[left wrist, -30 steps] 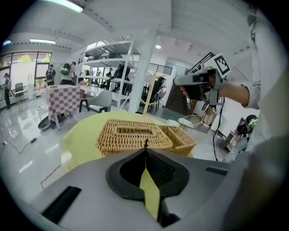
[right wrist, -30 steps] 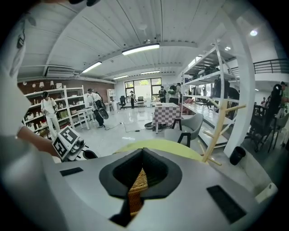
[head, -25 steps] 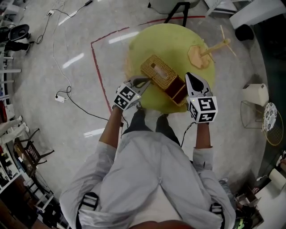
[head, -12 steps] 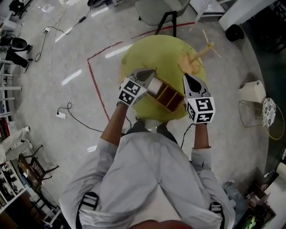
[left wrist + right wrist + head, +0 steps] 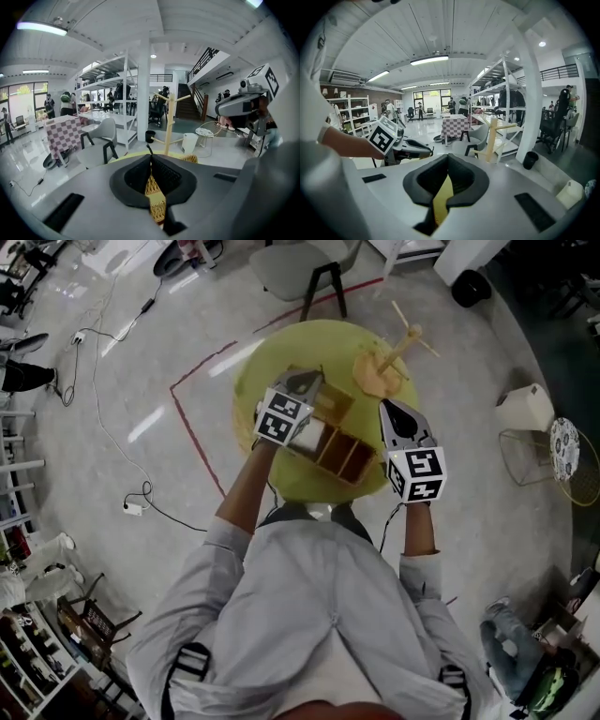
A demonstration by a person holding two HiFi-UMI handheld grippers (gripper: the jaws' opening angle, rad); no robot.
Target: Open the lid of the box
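Observation:
A woven box (image 5: 339, 452) with wooden compartments stands on the round yellow table (image 5: 272, 371). Its woven lid (image 5: 336, 405) is swung up and back, so the compartments lie bare. My left gripper (image 5: 309, 382) is shut on the lid's edge; in the left gripper view a strip of woven lid (image 5: 155, 206) shows pinched between the jaws of the left gripper (image 5: 150, 161). My right gripper (image 5: 390, 409) hovers just right of the box, shut and holding nothing. In the right gripper view, the right gripper (image 5: 447, 166) has only yellow table (image 5: 440, 201) showing below its closed tips.
A wooden peg stand (image 5: 386, 360) rises at the table's far right side. A grey chair (image 5: 300, 263) stands beyond the table. A white bin (image 5: 525, 407) and a wire side table (image 5: 567, 470) stand to the right. Red tape (image 5: 192, 427) and cables (image 5: 112, 437) lie on the floor.
The left gripper has moved up and away over the box with the lid in it, swinging the lid open. The right gripper has stayed beside the box's right end.

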